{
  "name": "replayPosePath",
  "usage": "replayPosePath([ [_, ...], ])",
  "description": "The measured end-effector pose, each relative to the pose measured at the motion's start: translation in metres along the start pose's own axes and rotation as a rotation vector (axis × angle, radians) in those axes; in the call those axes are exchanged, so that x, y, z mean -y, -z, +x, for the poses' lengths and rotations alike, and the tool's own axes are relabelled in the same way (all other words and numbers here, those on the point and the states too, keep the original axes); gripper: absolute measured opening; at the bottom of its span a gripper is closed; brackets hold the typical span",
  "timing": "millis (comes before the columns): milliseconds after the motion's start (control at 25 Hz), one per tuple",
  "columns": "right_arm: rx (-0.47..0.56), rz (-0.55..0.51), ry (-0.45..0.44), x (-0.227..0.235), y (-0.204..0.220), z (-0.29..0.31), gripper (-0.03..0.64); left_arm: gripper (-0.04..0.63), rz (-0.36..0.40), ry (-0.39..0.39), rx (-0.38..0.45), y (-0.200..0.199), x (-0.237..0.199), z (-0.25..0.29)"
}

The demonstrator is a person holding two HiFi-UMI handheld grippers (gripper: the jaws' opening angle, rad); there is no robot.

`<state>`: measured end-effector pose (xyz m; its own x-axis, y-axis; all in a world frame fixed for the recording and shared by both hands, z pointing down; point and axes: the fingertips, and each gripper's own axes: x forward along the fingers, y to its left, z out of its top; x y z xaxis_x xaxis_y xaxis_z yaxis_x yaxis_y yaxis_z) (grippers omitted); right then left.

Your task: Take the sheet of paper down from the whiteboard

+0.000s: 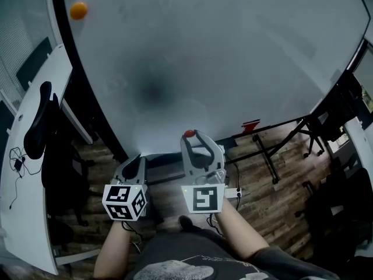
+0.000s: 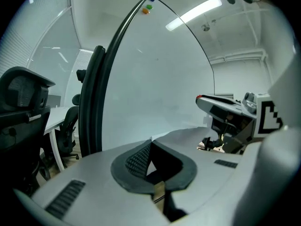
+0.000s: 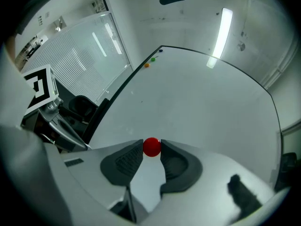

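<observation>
The whiteboard (image 1: 204, 57) fills the upper head view. My right gripper (image 1: 192, 135) is shut on a small red ball magnet (image 1: 189, 133), held at the very tips just off the board's lower part; the magnet (image 3: 151, 146) sits between both pads in the right gripper view. My left gripper (image 1: 139, 157) is beside it at the left, jaws shut (image 2: 149, 142). A thin pale sheet of paper (image 1: 166, 155) runs right from its closed tips along the board's bottom edge, seen nearly edge-on (image 2: 181, 132).
An orange magnet (image 1: 78, 10) and a green one stick to the board's top left corner. A white desk (image 1: 35, 174) with an office chair (image 1: 41, 121) stands at the left. The board's black stand legs (image 1: 274, 156) spread over the wooden floor at the right.
</observation>
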<state>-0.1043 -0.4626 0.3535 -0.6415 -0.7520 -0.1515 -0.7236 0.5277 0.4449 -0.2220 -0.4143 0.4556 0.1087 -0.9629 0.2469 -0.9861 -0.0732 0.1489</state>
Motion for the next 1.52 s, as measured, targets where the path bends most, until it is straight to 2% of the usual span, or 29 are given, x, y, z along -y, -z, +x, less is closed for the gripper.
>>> replayPosePath([
  [240, -0.036, 0.039, 0.044, -0.002, -0.002, -0.035, 0.12, 0.014, 0.02, 0.039, -0.015, 0.011, 0.009, -0.027],
  [720, -0.124, 0.076, 0.173, -0.029, -0.009, -0.133, 0.12, 0.012, 0.128, 0.16, -0.038, 0.039, 0.039, -0.093],
  [840, -0.151, 0.108, 0.206, -0.035, -0.007, -0.157, 0.12, 0.014, 0.119, 0.188, -0.052, 0.05, 0.045, -0.105],
  [1040, -0.172, 0.102, 0.236, -0.037, -0.012, -0.185, 0.12, 0.012, 0.125, 0.227, -0.058, 0.058, 0.06, -0.12],
  [1240, -0.185, 0.089, 0.243, -0.035, -0.01, -0.2, 0.12, 0.012, 0.127, 0.234, -0.046, 0.06, 0.071, -0.127],
  [1520, -0.197, 0.12, 0.228, -0.04, -0.011, -0.237, 0.12, 0.014, 0.137, 0.213, -0.04, 0.063, 0.096, -0.156],
])
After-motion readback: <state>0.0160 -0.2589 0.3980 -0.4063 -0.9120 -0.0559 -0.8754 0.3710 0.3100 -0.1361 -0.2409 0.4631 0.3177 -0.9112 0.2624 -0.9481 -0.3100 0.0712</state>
